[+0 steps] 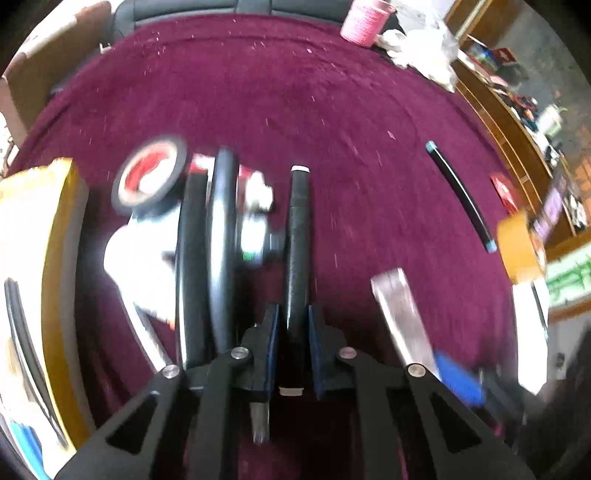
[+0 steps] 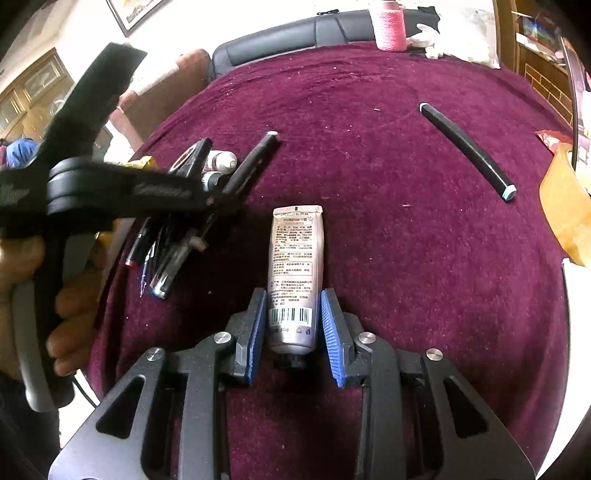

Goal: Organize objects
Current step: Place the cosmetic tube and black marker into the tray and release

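Observation:
My left gripper is shut on a black marker with a white tip, held just above the maroon cloth; it also shows in the right wrist view. Left of it lie more black pens, a tape roll and small bottles, all blurred. My right gripper is open, its blue pads on either side of a silver tube that lies on the cloth. The tube also shows in the left wrist view. Another black marker with teal ends lies apart at the right.
A yellow-edged box stands at the left. A pink yarn cone and white bags sit at the far edge. A brown tape roll is at the right edge. Loose pens lie under the left gripper. Wooden shelves stand at the right.

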The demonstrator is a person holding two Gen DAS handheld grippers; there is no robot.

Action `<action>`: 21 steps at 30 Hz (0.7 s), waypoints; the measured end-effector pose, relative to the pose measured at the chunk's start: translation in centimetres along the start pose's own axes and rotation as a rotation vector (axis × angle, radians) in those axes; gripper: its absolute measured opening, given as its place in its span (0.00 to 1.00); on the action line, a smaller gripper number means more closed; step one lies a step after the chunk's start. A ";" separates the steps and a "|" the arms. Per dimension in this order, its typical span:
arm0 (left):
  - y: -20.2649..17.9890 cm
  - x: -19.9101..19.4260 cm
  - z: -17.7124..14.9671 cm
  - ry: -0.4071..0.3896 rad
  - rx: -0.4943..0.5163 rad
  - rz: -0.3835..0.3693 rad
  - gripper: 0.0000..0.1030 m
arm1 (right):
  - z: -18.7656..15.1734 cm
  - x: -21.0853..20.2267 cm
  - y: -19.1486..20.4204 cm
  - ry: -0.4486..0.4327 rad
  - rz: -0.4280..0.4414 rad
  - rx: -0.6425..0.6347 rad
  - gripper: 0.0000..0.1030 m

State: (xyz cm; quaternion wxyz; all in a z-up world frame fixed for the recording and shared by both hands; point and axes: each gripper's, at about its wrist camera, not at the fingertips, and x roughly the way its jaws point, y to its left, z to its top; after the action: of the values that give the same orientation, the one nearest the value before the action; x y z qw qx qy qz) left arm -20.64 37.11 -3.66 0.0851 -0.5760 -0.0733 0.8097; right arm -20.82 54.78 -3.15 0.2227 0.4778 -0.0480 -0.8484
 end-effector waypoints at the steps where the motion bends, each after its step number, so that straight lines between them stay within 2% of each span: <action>1: -0.1 -0.6 -1.2 0.008 0.010 0.000 0.13 | 0.0 0.0 -0.1 0.000 0.001 0.001 0.29; 6: -0.6 -3.0 -8.0 0.038 0.054 -0.042 0.14 | 0.3 0.2 -0.2 0.006 0.011 0.010 0.29; 8: -0.8 -3.4 -8.6 0.028 0.070 -0.034 0.15 | 0.6 0.3 -0.3 0.013 0.025 0.012 0.31; 9: -0.7 -3.5 -8.6 0.027 0.071 -0.041 0.17 | 0.7 0.4 -0.4 0.018 0.035 0.009 0.36; 10: -0.5 -3.6 -8.4 0.025 0.074 -0.052 0.24 | 0.9 0.5 -0.3 0.023 0.045 0.000 0.44; 12: -0.4 -3.6 -8.0 0.010 0.069 -0.042 0.26 | 1.1 0.8 0.2 0.032 0.064 -0.040 0.48; 15: -0.7 -3.1 -7.4 0.009 0.070 -0.024 0.26 | 1.1 1.0 0.9 0.026 0.015 -0.072 0.45; 16: -0.8 -3.0 -7.3 0.003 0.087 -0.014 0.26 | 1.0 1.0 1.0 0.022 0.000 -0.079 0.35; 17: -0.9 -3.0 -7.3 -0.006 0.101 -0.002 0.26 | 0.9 0.9 1.1 0.015 -0.033 -0.082 0.30; 19: -1.7 -2.6 -7.3 -0.023 0.140 0.027 0.25 | 0.5 0.6 1.2 0.012 -0.064 -0.089 0.30; 21: -2.0 -2.7 -7.7 -0.040 0.165 0.060 0.17 | 0.2 0.3 1.1 0.017 -0.074 -0.083 0.30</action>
State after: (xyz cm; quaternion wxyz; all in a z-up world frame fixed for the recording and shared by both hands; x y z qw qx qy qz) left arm -12.38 38.64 -3.29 0.1067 -0.5525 0.0091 0.8266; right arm -20.77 53.66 -2.91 0.2112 0.4770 0.0066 -0.8531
